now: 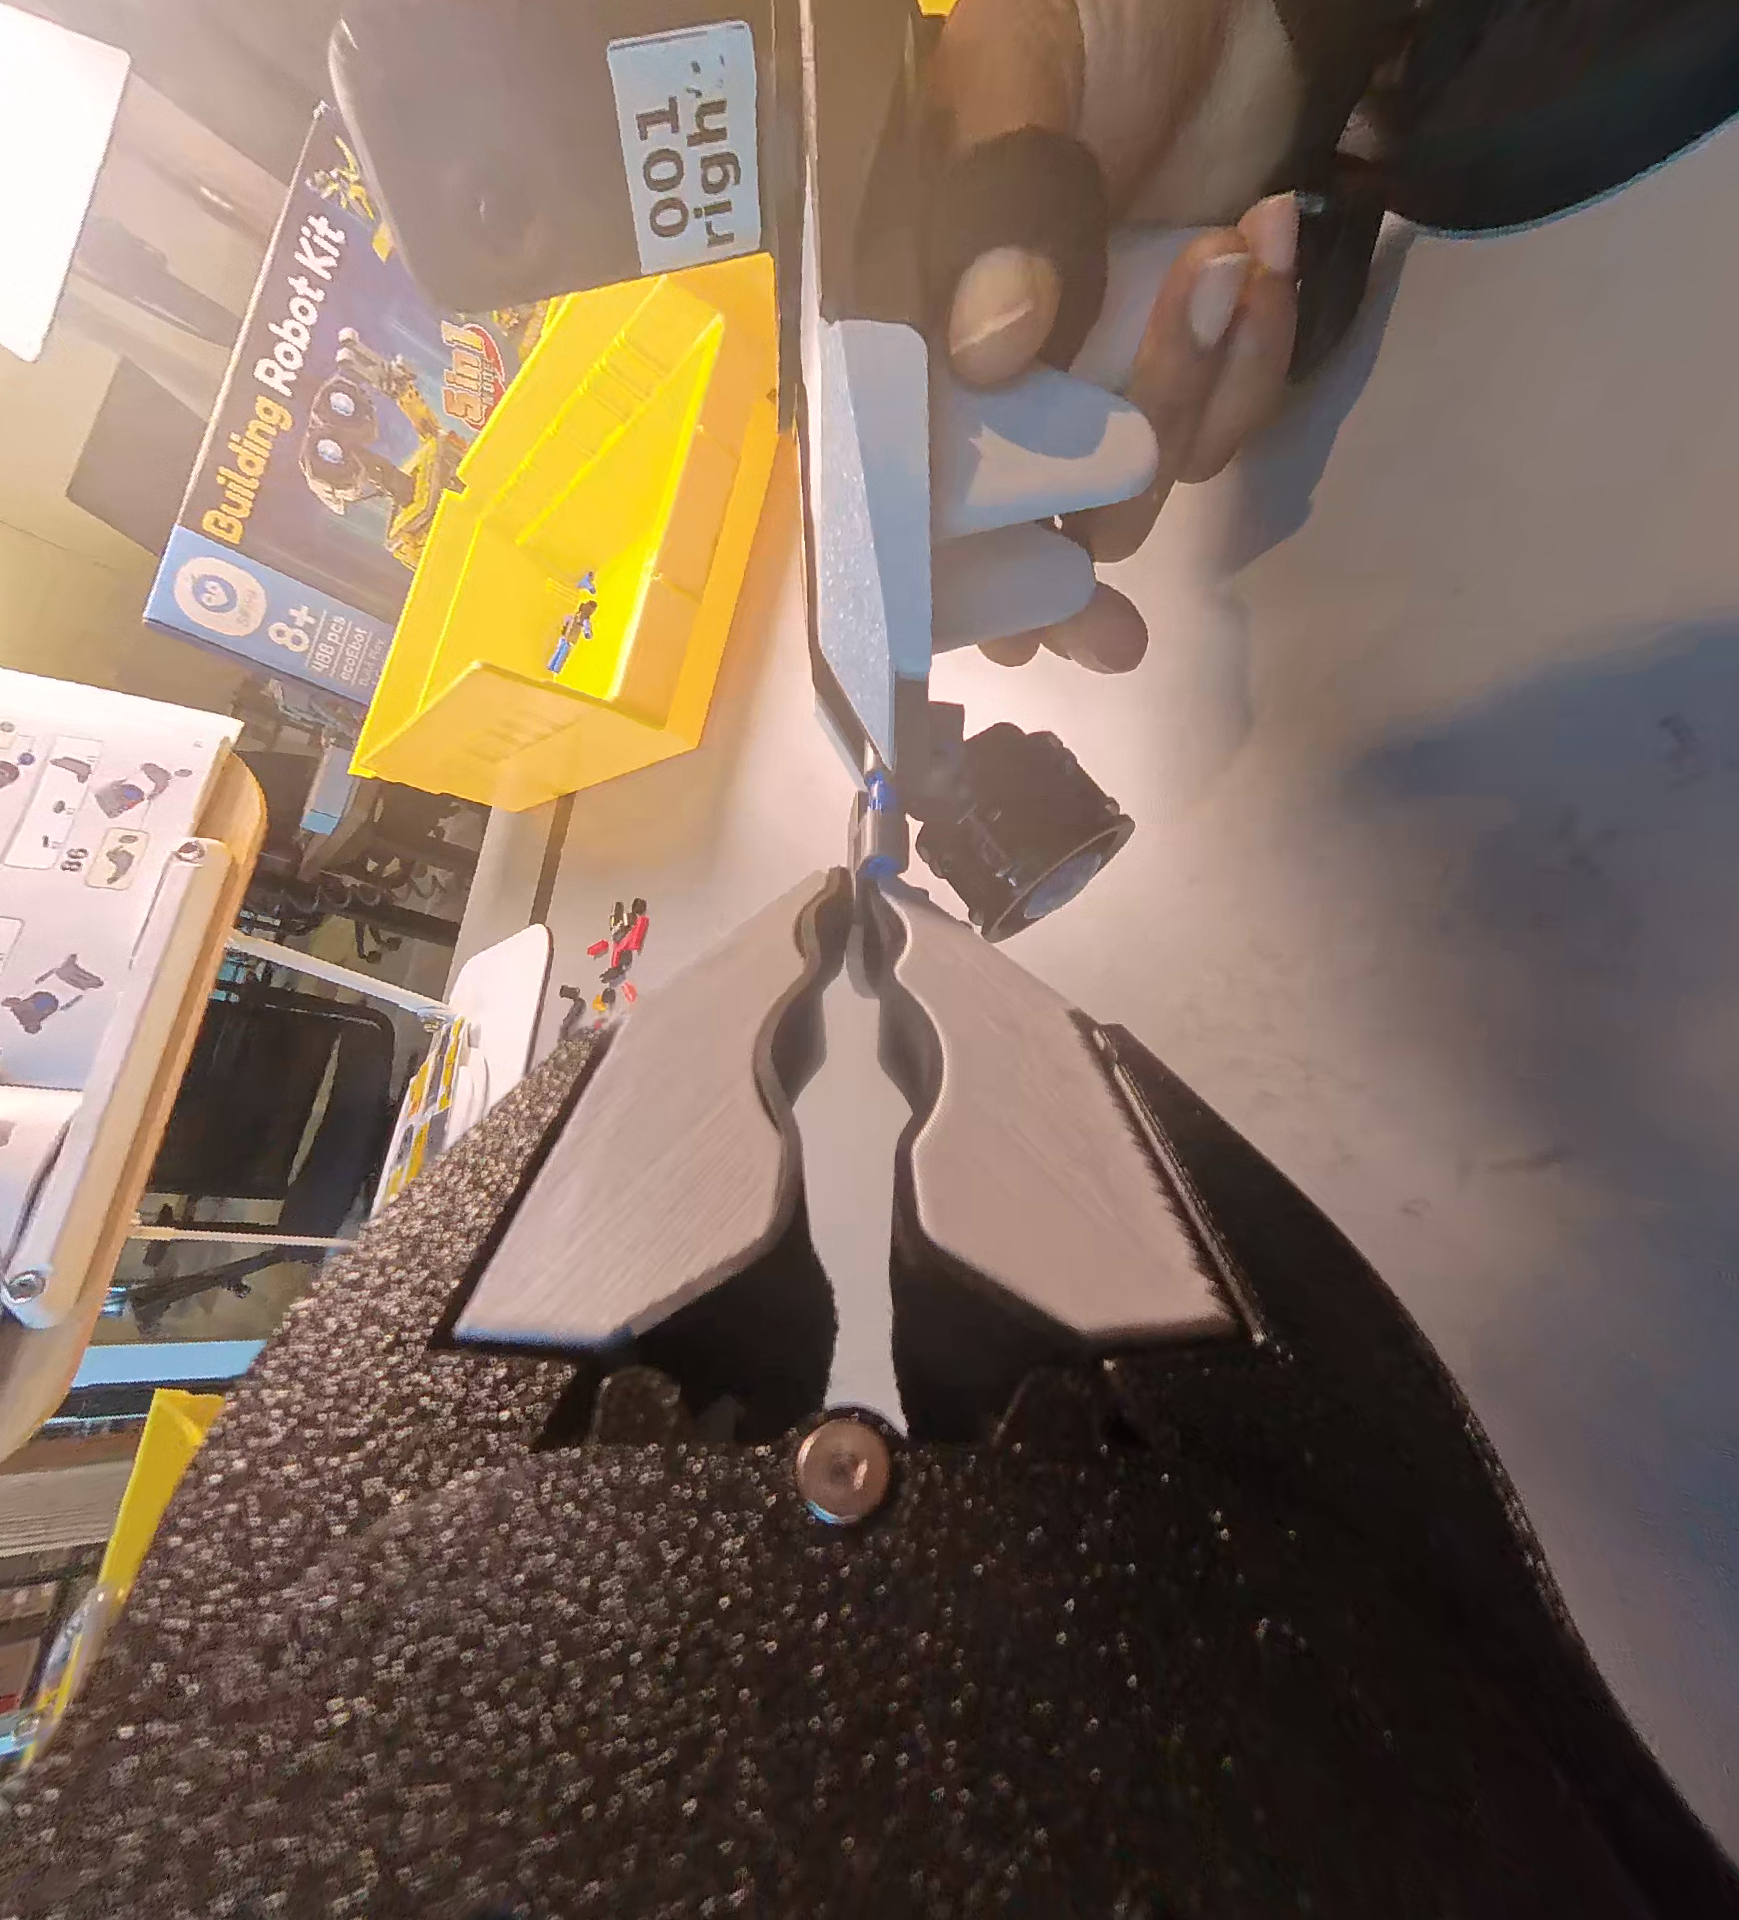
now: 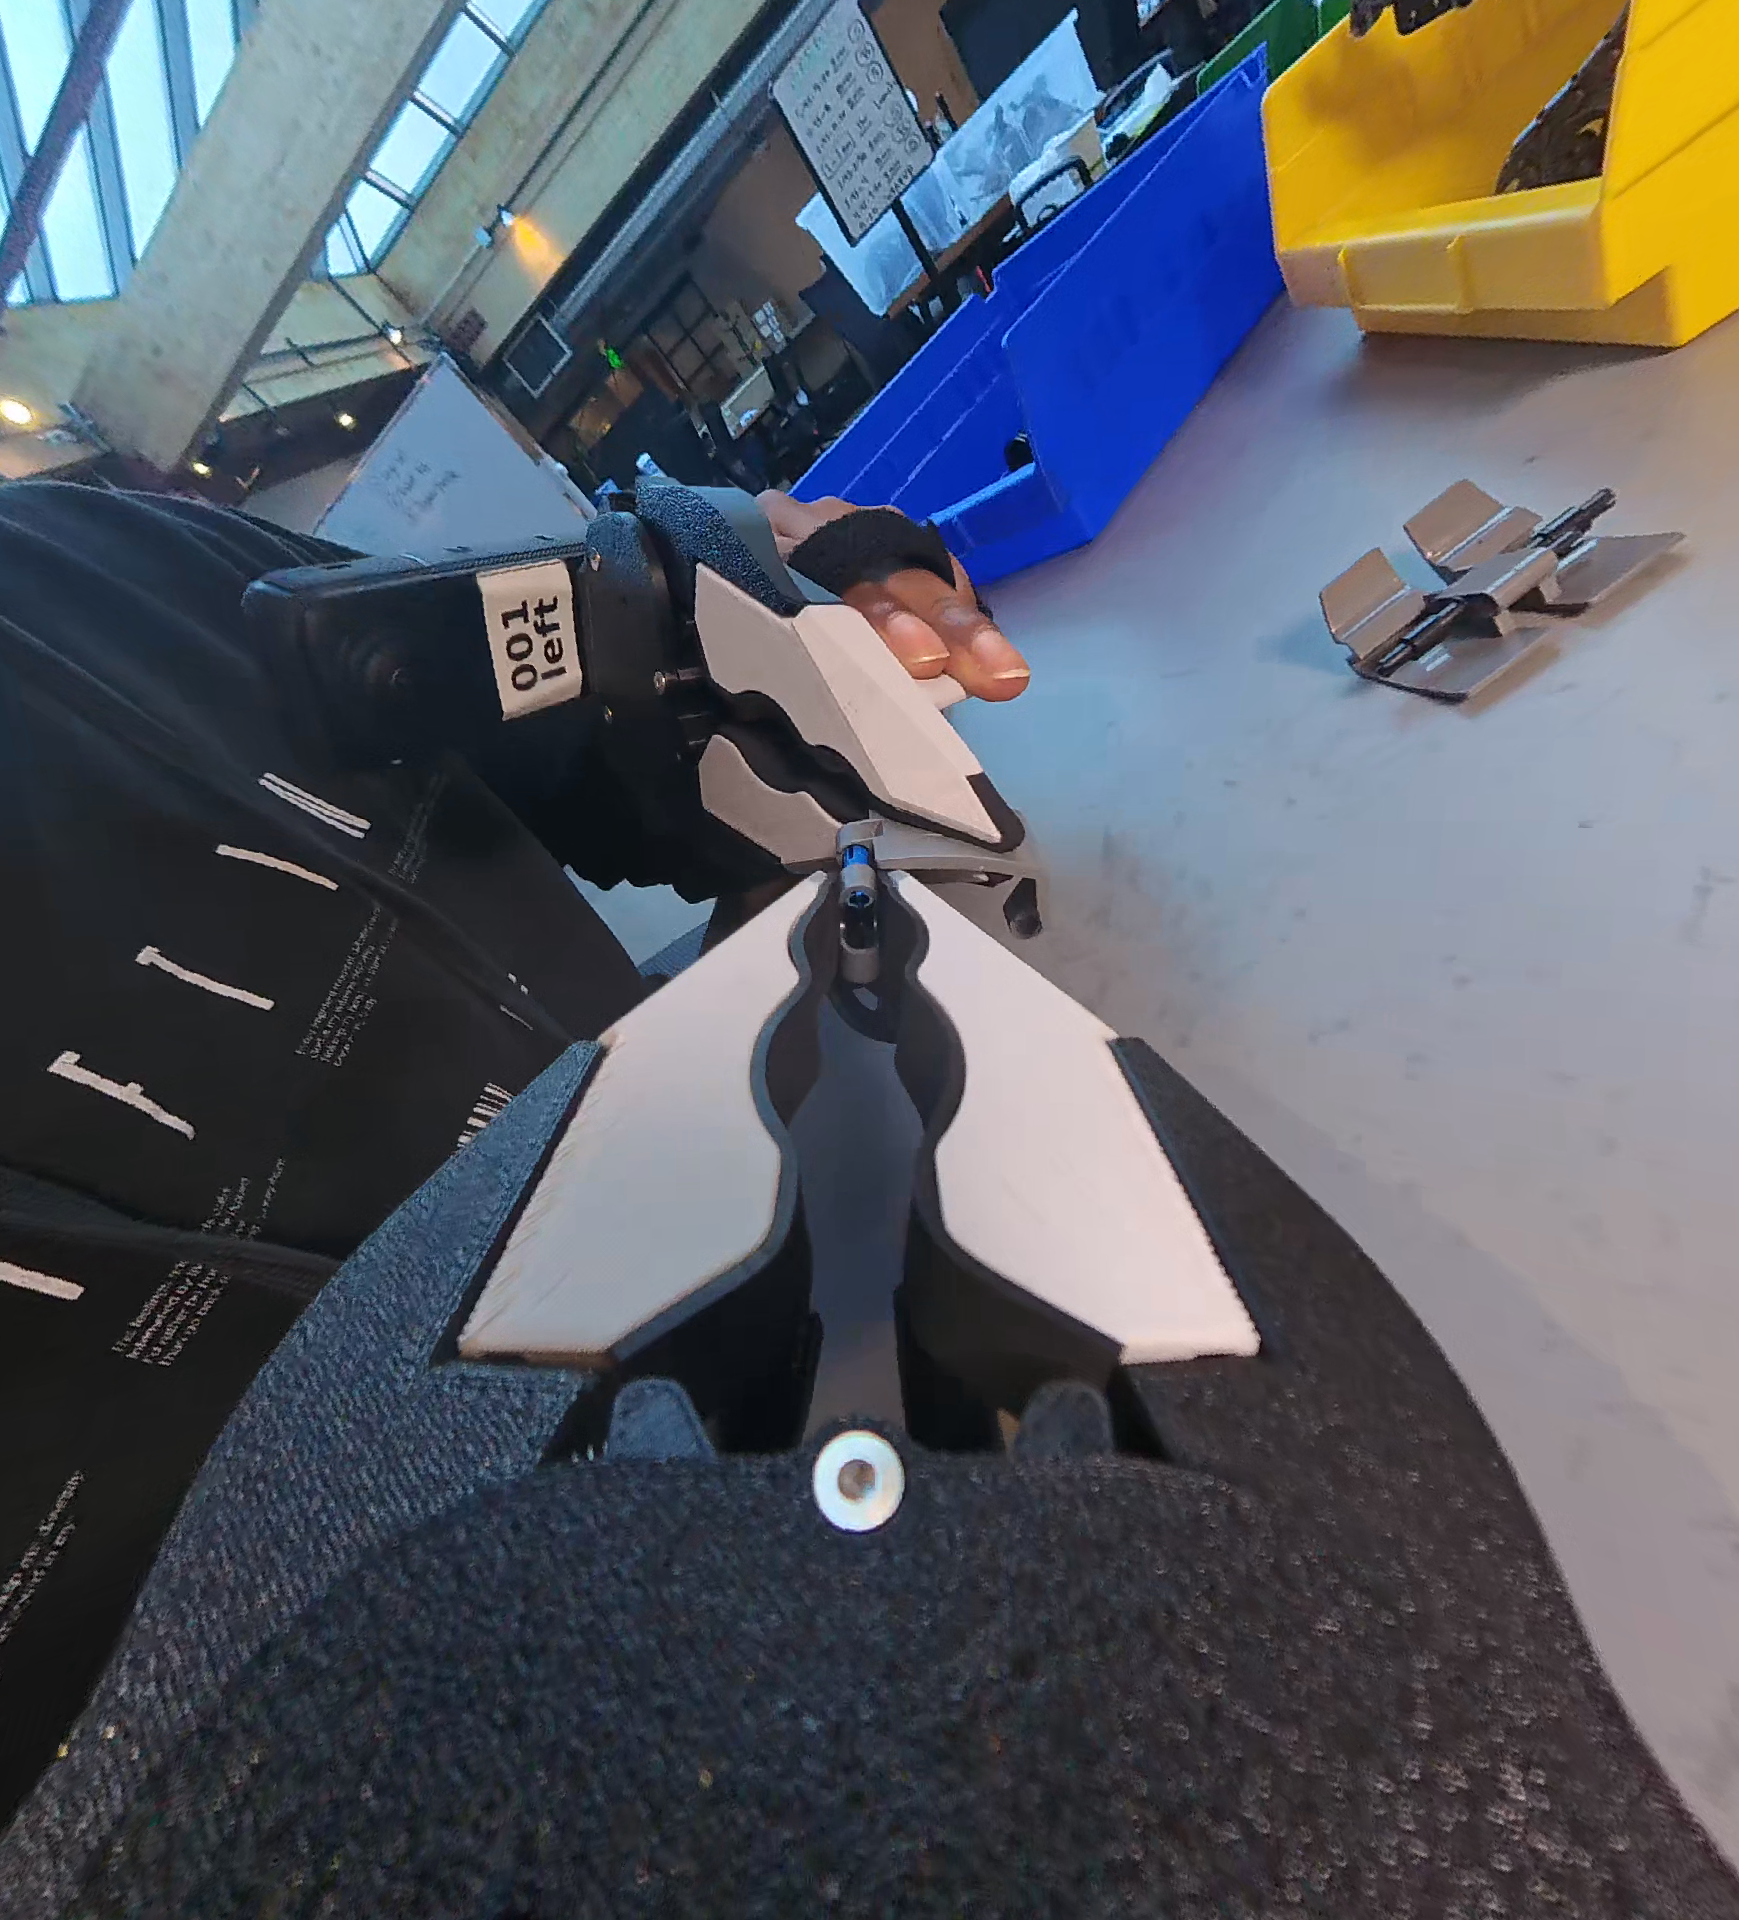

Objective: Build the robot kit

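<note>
1. Far left in the left wrist view: an instruction booklet (image 1: 23,894) propped on a wooden stand (image 1: 169,1039), pages facing the camera.
2. Beside it: a blue building-kit box (image 1: 314,384) standing behind a yellow bin (image 1: 574,561), both on the pale grey table (image 1: 1467,935).
3. Lower down, near the table edge: a few small red and black building pieces (image 1: 621,940) lying loose.
4. Centre of that view: left gripper (image 1: 860,899), jaws closed on a small grey connector piece with blue pins (image 1: 877,821), pinched at the very fingertips.
5. Touching that connector from above: right gripper (image 1: 870,665) reaching in, a gloved hand (image 1: 1073,343) wrapped round its handle.
6. Just right of the fingertips: a black cylindrical assembly with a bluish lens-like end (image 1: 1026,831), attached to the held pieces and raised above the table.
7. Left side of the right wrist view: a black garment with white markings (image 2: 169,1039).
8. Next over: left gripper (image 2: 990,831), its fingertips meeting the right one's from the side, a hand (image 2: 906,592) on the far grip.
9. Centre: right gripper (image 2: 857,914), jaws clamped on the grey connector piece with blue pin (image 2: 854,904), which stands between the tips and joins a grey angled beam (image 2: 958,868) held in the left tips.
10. Right: a flat grey panelled assembly with black axles (image 2: 1499,592) lying on the table (image 2: 1364,1039), well apart from both claws.
11. Behind it: a blue bin (image 2: 1083,364), then a yellow bin (image 2: 1530,187) at the far right.
</note>
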A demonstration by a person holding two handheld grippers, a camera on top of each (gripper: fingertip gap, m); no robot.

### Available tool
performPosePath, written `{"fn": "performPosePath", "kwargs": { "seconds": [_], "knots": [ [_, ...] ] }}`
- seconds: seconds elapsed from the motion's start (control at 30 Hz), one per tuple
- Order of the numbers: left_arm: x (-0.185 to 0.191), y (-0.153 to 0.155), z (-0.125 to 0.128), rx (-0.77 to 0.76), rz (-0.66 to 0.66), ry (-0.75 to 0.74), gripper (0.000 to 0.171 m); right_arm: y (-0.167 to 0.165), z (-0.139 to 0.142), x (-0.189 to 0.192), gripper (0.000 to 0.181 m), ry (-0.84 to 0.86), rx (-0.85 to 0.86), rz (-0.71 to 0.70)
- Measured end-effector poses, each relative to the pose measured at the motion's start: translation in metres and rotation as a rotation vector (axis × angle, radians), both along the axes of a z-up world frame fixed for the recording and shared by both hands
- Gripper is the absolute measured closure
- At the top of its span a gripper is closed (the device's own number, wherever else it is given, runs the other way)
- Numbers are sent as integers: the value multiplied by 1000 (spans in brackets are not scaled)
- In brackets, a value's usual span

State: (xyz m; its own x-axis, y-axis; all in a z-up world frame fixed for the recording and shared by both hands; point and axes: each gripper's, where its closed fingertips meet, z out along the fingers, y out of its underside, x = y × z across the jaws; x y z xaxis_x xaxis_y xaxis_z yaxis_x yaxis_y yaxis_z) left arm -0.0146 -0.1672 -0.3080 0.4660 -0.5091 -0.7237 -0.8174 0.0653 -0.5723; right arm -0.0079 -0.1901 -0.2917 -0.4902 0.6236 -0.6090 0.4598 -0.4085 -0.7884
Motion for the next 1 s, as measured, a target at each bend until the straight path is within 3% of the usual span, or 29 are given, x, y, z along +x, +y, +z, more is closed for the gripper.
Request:
{"fn": "performPosePath", "kwargs": {
  "seconds": [0.03,0.2,0.23,0.3,0.43,0.53,0.73,0.8,0.87,1.0],
  "knots": [
    [0,0,1,7,2,-2,171,1,1,-1,174,7,-7,-4],
    [-3,-2,2,22,-17,-21,168,0,3,1,174,44,19,7],
    [-5,-2,1,4,-20,-49,159,1,5,2,174,64,31,6],
    [-11,-2,3,-53,-7,-189,157,6,7,5,174,91,55,0],
    [2,-10,8,-233,-109,-491,150,3,17,9,174,122,-19,47],
    [8,-13,13,-272,-138,-586,163,-9,18,15,174,111,-77,132],
    [-3,-6,14,-347,-53,-691,167,6,24,5,168,151,-117,25],
    [-10,-3,15,-347,-29,-721,167,13,26,1,150,166,-73,-33],
    [-16,-1,14,-348,0,-721,167,17,27,1,145,188,20,-71],
    [-31,7,8,-352,101,-722,167,20,11,-10,121,149,407,-203]
  ]
}}
